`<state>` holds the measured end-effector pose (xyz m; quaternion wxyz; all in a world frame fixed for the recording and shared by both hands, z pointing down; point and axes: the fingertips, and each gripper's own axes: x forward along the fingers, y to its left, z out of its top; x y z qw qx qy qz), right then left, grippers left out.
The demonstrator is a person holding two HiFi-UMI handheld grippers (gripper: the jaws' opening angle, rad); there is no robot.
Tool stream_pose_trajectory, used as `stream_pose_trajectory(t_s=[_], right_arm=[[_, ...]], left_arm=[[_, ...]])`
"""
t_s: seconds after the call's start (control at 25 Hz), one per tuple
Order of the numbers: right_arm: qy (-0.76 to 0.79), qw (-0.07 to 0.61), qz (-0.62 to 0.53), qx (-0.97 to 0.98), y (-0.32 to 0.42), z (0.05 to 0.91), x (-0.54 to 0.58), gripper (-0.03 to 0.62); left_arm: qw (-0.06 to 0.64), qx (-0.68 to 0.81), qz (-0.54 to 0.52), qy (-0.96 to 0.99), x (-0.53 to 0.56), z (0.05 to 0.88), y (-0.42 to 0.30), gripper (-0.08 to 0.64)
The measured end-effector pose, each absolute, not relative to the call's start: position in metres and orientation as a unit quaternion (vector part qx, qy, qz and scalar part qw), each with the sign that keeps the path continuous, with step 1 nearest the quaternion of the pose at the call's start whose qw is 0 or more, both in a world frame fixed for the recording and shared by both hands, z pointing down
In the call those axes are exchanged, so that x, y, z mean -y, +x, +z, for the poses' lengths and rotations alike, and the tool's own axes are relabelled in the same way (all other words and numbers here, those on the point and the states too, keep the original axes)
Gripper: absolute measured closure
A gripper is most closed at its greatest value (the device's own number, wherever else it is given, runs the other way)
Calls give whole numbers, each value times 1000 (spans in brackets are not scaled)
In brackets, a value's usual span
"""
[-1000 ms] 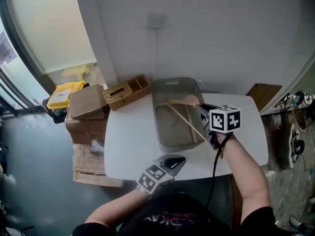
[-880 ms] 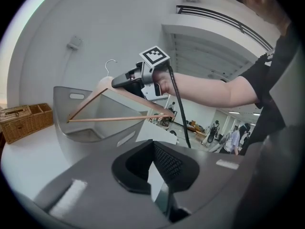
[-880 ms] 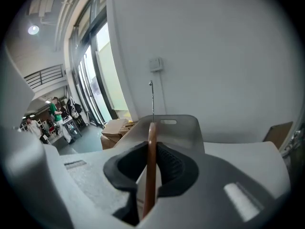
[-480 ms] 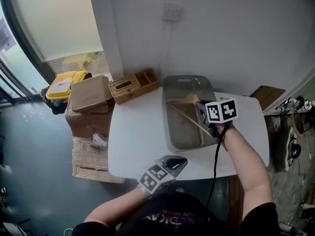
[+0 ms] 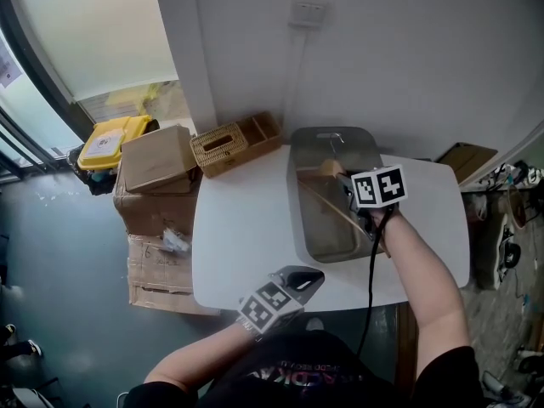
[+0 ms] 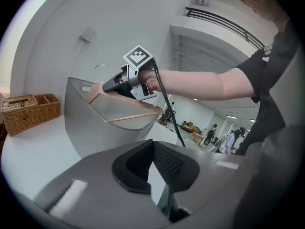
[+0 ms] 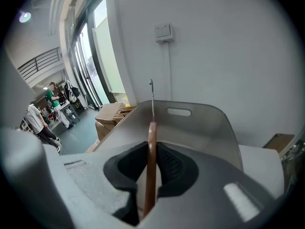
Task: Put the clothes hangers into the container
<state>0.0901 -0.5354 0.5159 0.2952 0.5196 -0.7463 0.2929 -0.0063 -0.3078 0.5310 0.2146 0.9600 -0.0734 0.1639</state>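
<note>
A grey plastic container (image 5: 299,221) stands on the white table (image 5: 242,228) against the wall. My right gripper (image 5: 347,187) is over the container's right side, shut on a wooden clothes hanger (image 5: 327,208). The hanger lies slanted inside the container's opening, its metal hook (image 5: 337,139) toward the wall. In the right gripper view the hanger (image 7: 151,149) stands edge-on between the pads, the container (image 7: 217,120) behind it. My left gripper (image 5: 310,276) rests at the table's front edge, shut on nothing. The left gripper view shows the right gripper (image 6: 112,86) and the hanger (image 6: 131,119) above the container (image 6: 83,128).
A wicker basket (image 5: 234,143) sits at the table's back left corner. On the floor to the left are cardboard boxes (image 5: 157,168) and a yellow bin (image 5: 106,147). A wall switch (image 5: 308,9) is above the container. A brown board (image 5: 466,158) leans at the right.
My right gripper has carried the hanger from the container's right edge to over its inside, closer to the wall. The left gripper has stayed at the table's front edge.
</note>
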Motion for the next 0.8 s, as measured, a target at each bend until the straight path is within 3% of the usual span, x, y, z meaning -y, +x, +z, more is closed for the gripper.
stream_pose_trajectory(t_s=[0.44, 0.8], right_arm=[[541, 253, 322, 735, 107, 524, 540, 534], [560, 265, 302, 724, 115, 523, 537, 525]], left_arm=[[225, 59, 171, 957, 310, 543, -13, 557], [224, 52, 173, 958, 299, 543, -16, 557]])
